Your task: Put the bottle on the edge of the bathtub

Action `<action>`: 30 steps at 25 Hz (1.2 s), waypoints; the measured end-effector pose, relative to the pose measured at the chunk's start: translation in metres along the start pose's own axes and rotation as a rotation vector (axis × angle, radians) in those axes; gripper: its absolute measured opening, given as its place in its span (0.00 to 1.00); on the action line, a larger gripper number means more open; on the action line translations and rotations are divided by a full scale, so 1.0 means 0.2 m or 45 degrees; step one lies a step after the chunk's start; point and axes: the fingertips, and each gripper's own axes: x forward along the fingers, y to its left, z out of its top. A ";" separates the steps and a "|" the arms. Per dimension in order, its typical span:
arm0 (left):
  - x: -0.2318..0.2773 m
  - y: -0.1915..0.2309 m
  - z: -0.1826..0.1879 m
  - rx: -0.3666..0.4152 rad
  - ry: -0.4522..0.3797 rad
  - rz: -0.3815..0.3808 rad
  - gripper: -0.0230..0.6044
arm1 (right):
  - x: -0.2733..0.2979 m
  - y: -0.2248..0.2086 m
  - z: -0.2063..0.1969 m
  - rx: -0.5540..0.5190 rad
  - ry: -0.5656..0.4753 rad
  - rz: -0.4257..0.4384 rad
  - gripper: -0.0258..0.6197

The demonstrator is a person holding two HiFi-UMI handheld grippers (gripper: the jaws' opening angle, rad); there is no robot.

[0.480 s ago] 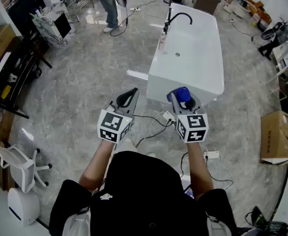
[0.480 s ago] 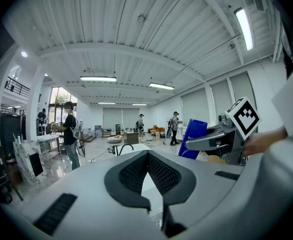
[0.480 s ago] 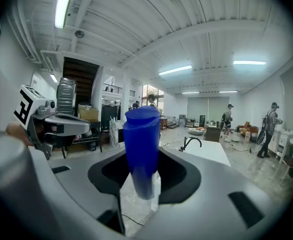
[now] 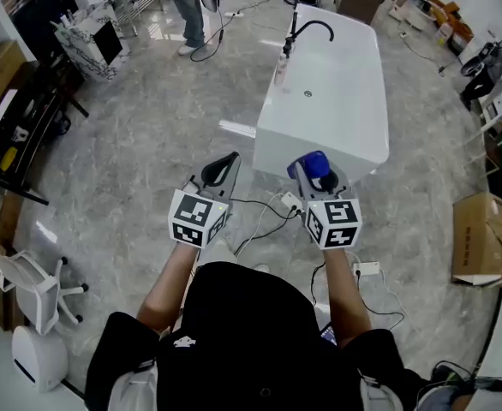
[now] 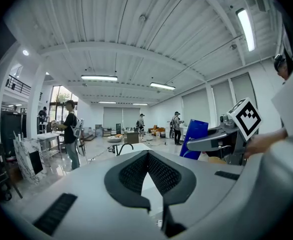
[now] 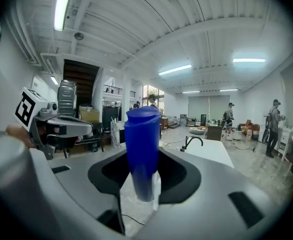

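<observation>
A blue bottle (image 4: 317,164) stands upright between the jaws of my right gripper (image 4: 318,175), which is shut on its lower body. In the right gripper view the bottle (image 6: 142,144) fills the middle, with the right gripper (image 6: 144,184) round it. The white bathtub (image 4: 355,156) lies just ahead of both grippers, its near end closest to the bottle. It shows beyond the bottle as the bathtub (image 6: 214,151) in the right gripper view. My left gripper (image 4: 224,168) hovers to the left over the floor, shut and holding nothing. From the left gripper (image 5: 148,156) I see the bottle (image 5: 194,139) at the right.
A black faucet (image 4: 307,30) rises at the tub's far end. Cables and a power strip (image 4: 289,203) lie on the marble floor under the grippers. A cardboard box (image 4: 482,238) sits at the right, a white chair (image 4: 30,286) at the left, and a person (image 4: 188,7) stands far back.
</observation>
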 end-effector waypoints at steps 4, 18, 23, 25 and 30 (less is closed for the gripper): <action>0.01 -0.04 -0.02 -0.005 0.010 0.008 0.06 | -0.03 -0.02 -0.03 0.003 0.009 0.008 0.29; 0.08 -0.01 -0.07 -0.034 0.055 0.007 0.06 | 0.03 -0.06 -0.06 0.010 0.028 0.027 0.29; 0.20 0.04 -0.08 -0.043 0.064 0.000 0.06 | 0.11 -0.13 -0.06 0.008 0.037 0.023 0.29; 0.27 0.06 -0.08 -0.046 0.064 -0.007 0.06 | 0.16 -0.17 -0.07 0.010 0.047 0.020 0.29; 0.42 0.18 -0.09 -0.057 0.073 -0.016 0.06 | 0.34 -0.23 -0.05 0.012 0.065 0.017 0.29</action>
